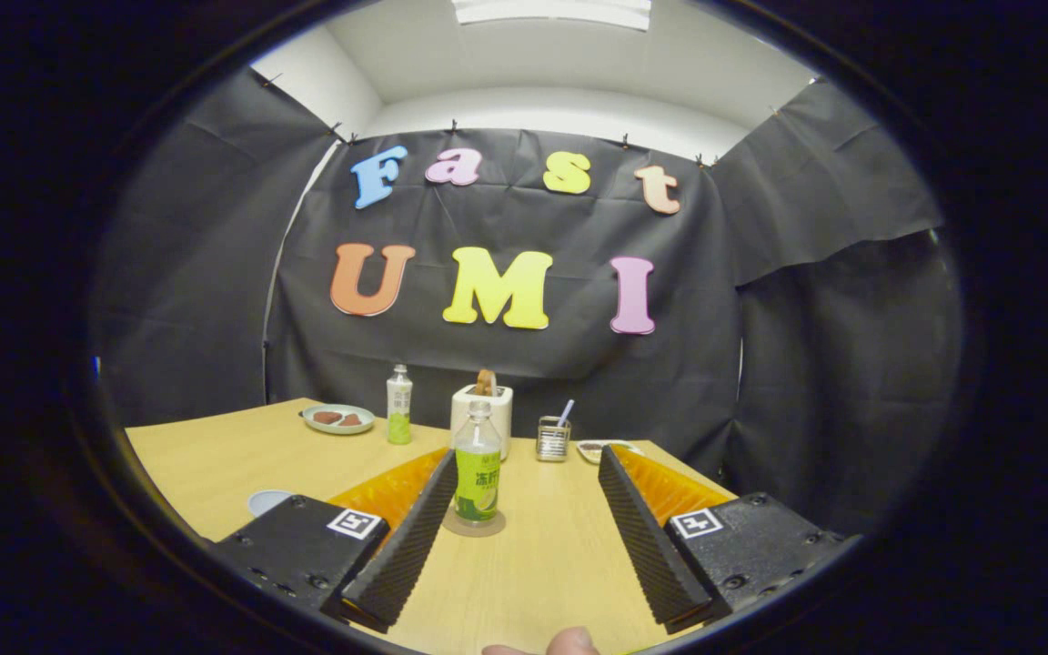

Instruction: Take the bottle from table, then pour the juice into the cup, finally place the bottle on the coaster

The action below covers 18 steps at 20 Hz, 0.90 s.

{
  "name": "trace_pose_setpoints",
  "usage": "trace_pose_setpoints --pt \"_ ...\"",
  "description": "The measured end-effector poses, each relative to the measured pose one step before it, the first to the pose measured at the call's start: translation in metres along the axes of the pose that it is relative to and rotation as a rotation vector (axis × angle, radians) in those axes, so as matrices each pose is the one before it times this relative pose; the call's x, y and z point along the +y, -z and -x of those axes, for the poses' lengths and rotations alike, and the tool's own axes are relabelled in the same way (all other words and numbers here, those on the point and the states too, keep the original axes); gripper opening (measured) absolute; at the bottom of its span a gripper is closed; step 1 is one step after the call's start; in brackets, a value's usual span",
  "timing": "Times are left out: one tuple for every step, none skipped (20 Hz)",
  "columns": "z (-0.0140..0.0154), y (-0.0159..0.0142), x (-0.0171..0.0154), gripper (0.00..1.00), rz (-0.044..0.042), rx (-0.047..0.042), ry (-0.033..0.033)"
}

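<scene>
A clear bottle (477,473) with a green label and a little juice in it stands upright on a round coaster (488,527) on the wooden table (233,455). It sits between my fingertips, close beside the left finger (410,537) and well apart from the right finger (642,528). My gripper (529,459) is open and holds nothing. The rim of a pale blue cup (267,499) peeks out beyond the left finger's black base.
At the back of the table stand a second green-labelled bottle (399,405), a plate with food (337,418), a white box (488,409), a small glass holder with a straw (553,438) and a little dish (610,448). A person's fingertip (569,641) shows near me.
</scene>
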State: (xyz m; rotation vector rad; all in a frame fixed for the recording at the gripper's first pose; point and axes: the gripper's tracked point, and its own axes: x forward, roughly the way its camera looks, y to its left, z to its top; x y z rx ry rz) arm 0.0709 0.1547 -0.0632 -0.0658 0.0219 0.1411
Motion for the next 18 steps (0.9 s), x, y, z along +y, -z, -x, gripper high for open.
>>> trace_pose_setpoints --pt "0.00362 0.00217 0.00326 1.00 -0.00370 -0.00293 -0.00404" --pt "0.00295 0.00162 0.00253 1.00 -0.00897 0.00097 -0.00201" --pt "0.00275 0.00528 0.00235 1.00 -0.00271 0.00508 -0.00542" --pt "0.00262 0.00365 0.00329 1.00 0.00140 0.00564 -0.00567" --pt "0.00348 0.00506 0.00237 1.00 -0.00012 0.01079 -0.00616" --pt "0.00360 0.00538 0.00168 1.00 0.01186 0.00275 -0.00593" --pt "0.00301 0.00217 -0.00017 1.00 0.00989 -0.00029 0.00047" --pt "0.00251 0.00497 0.00071 1.00 0.01019 0.00769 -0.00267" --pt "0.00127 0.00440 0.00070 1.00 0.00409 0.00336 -0.00200" --pt "0.00258 0.00267 -0.00104 1.00 -0.00416 0.00348 -0.00160" --pt "0.00311 0.00075 -0.00030 1.00 -0.00850 -0.00179 -0.00202" --pt "-0.00018 0.00132 -0.00091 1.00 -0.01057 0.00175 0.00109" --pt "0.00035 0.00140 -0.00108 1.00 -0.01077 0.00458 -0.00026" --pt "0.00031 0.00041 -0.00089 1.00 -0.00817 -0.00191 0.00142" --pt "-0.00168 0.00167 -0.00156 1.00 -0.00435 0.00520 0.00025" --pt "-0.00107 0.00046 -0.00013 1.00 -0.00255 0.00410 0.00206" --pt "-0.00027 0.00159 0.00019 1.00 -0.00635 0.00487 -0.00197" --pt "-0.00078 0.00100 -0.00055 1.00 -0.01055 0.00610 -0.00304"
